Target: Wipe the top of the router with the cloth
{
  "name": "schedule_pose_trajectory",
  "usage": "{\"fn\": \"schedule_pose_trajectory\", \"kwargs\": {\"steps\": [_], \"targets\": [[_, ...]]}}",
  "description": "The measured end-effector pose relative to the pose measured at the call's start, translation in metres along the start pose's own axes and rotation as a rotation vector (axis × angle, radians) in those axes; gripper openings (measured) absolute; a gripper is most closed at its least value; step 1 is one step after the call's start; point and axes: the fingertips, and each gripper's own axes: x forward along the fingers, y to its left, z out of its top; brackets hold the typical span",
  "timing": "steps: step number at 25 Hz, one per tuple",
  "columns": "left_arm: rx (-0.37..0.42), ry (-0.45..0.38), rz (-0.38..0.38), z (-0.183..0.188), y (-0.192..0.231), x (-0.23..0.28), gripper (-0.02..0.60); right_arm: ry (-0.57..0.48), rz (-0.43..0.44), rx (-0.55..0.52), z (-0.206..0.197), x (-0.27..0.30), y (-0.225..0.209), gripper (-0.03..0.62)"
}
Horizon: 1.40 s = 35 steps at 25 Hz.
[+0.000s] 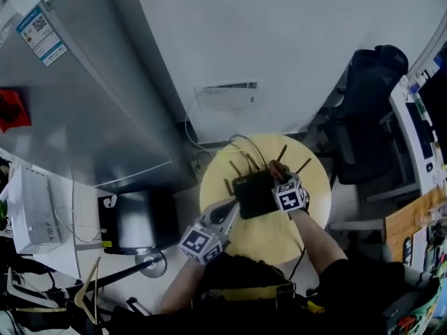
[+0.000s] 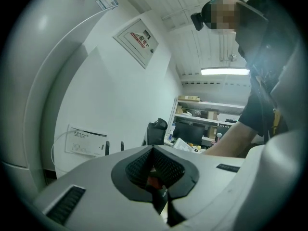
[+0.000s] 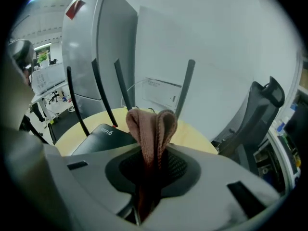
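A black router (image 1: 255, 195) with several upright antennas lies in the middle of a round yellow table (image 1: 311, 176). My right gripper (image 1: 279, 180) is over the router's right rear part, shut on a folded brownish-pink cloth (image 3: 151, 129) that sticks up out of its jaws (image 3: 151, 162). The right gripper view shows the router's top (image 3: 103, 136) just left of the cloth. My left gripper (image 1: 234, 211) meets the router's front left corner. In the left gripper view its pads (image 2: 155, 170) are pressed together, with a dark corner piece (image 2: 160, 198) wedged between them.
A tall grey cabinet (image 1: 84, 103) stands to the left of the table. A white wall box (image 1: 227, 96) with a cable hangs behind it. A black office chair (image 1: 367, 110) is at the right rear, and a cluttered desk (image 1: 419, 138) lies further right.
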Motion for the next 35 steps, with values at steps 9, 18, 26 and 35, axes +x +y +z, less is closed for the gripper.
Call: {"fn": "schedule_pose_trajectory", "kwargs": {"steps": [9,18,26,35], "targets": [[-0.021,0.044,-0.045,-0.003,0.018,-0.010,-0.001,0.128,-0.096,0.044,0.010,0.026,-0.015,0.063],[0.008,0.068,-0.103,0.000,0.017,0.002,0.000,0.071,-0.078,0.154,0.008,0.036,-0.015,0.063],[0.006,0.105,-0.170,-0.012,-0.003,0.015,0.000,-0.028,-0.106,0.245,0.019,0.005,-0.029,0.063],[0.021,0.148,-0.209,-0.018,-0.018,0.021,0.000,-0.163,-0.079,0.295,0.055,-0.035,-0.035,0.063]]}}
